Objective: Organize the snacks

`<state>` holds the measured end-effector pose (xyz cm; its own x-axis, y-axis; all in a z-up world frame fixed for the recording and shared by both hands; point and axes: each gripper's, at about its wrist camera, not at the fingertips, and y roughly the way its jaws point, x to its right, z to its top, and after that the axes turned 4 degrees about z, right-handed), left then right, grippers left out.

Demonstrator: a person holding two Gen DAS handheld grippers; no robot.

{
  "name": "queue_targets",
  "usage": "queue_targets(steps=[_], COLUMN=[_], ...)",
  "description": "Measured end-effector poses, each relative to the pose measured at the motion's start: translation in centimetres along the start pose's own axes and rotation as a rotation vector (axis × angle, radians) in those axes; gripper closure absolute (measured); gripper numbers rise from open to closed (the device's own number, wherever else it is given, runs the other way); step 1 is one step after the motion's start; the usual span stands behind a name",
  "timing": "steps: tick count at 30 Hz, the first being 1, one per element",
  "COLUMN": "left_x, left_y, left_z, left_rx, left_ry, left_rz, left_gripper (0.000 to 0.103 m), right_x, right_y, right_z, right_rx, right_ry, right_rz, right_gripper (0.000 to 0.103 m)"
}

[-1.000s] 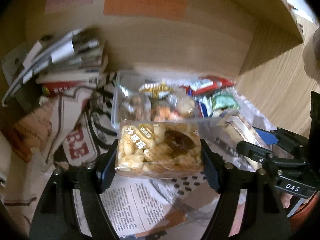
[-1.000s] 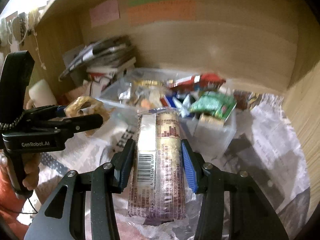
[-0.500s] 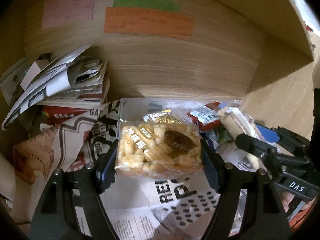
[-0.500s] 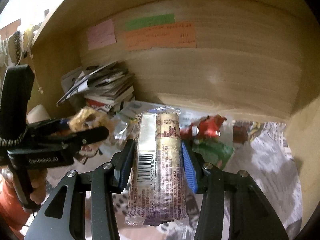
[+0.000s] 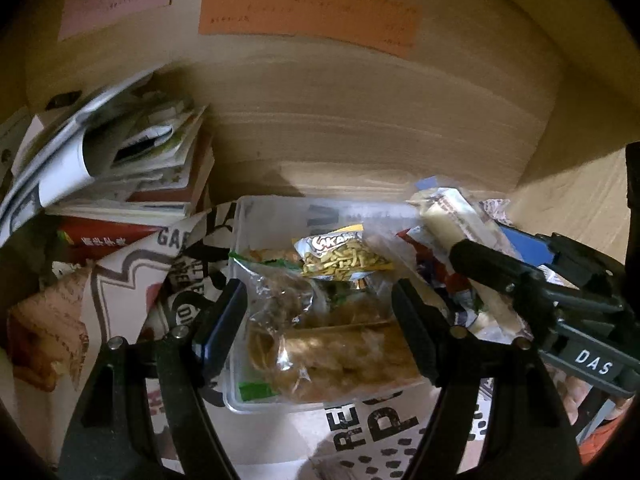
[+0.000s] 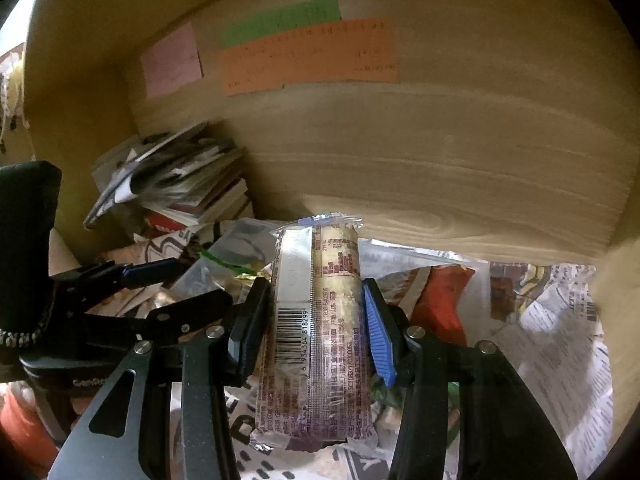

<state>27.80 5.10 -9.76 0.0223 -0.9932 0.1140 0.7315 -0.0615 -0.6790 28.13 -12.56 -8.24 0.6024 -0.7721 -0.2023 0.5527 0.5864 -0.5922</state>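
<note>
My left gripper (image 5: 318, 316) is open and empty above a clear plastic bin (image 5: 240, 396) full of snack packs. A brown snack packet (image 5: 340, 360) lies in the bin between the fingers, under a yellow noodle pack (image 5: 340, 254). My right gripper (image 6: 316, 320) is shut on a long cracker roll pack (image 6: 316, 340) with a barcode, held upright over the bin's right side. That roll (image 5: 452, 220) and the right gripper also show in the left wrist view at right. The left gripper (image 6: 152, 292) shows in the right wrist view at left.
A pile of books and papers (image 5: 112, 168) sits at the back left. Newspaper (image 5: 380, 428) lines the shelf floor. Wooden walls close the back (image 5: 360, 120) and right side (image 5: 580, 208). Coloured notes (image 5: 308, 8) are stuck on the back wall. A red snack bag (image 6: 440, 292) lies in the bin.
The left gripper opened and let go of its snack packet, which now lies in the bin. Both grippers moved forward, deeper over the bin. The right gripper still holds the roll.
</note>
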Motion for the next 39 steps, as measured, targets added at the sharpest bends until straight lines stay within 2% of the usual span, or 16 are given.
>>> queue_targets(steps=[4,8,11,23,29,31,39], left_x=[-0.6,-0.6,-0.4,1.9,3.6,4.0,5.1], left_y=[-0.8,-2.9,-5.1,-15.9,-21.0,-22.7,-25.9], left_z=[0.1,0.1,-0.1,-2.3,-3.7,-4.2,-5.6], left_rx=[0.009,0.05,0.091,0.323,0.433,0.462,0.537], left_ry=[-0.03,-0.03,-0.025,-0.01,0.012,0.013,0.027], left_rz=[-0.024,-0.021,-0.017,0.009,0.037,0.032,0.042], left_gripper=[0.028,0.028,0.028,0.028,0.027,0.025,0.009], right_x=[-0.1,-0.1,-0.2,-3.4,-5.3,-5.8,-7.0], right_y=[0.8,-0.2,-1.9,-12.2,-17.4,-18.6,-21.4], right_z=[-0.2,-0.2,-0.1,-0.9,-1.7,-2.0,-3.0], right_rx=[-0.038,-0.023,0.017,0.215,0.333,0.362,0.433], right_ry=[-0.004,0.007,0.018,-0.03,-0.046,-0.049,-0.052], right_rz=[0.006,0.008,0.003,-0.04,-0.048,-0.048,-0.069], right_gripper=[0.06,0.057,0.049,0.048,0.04,0.034,0.014])
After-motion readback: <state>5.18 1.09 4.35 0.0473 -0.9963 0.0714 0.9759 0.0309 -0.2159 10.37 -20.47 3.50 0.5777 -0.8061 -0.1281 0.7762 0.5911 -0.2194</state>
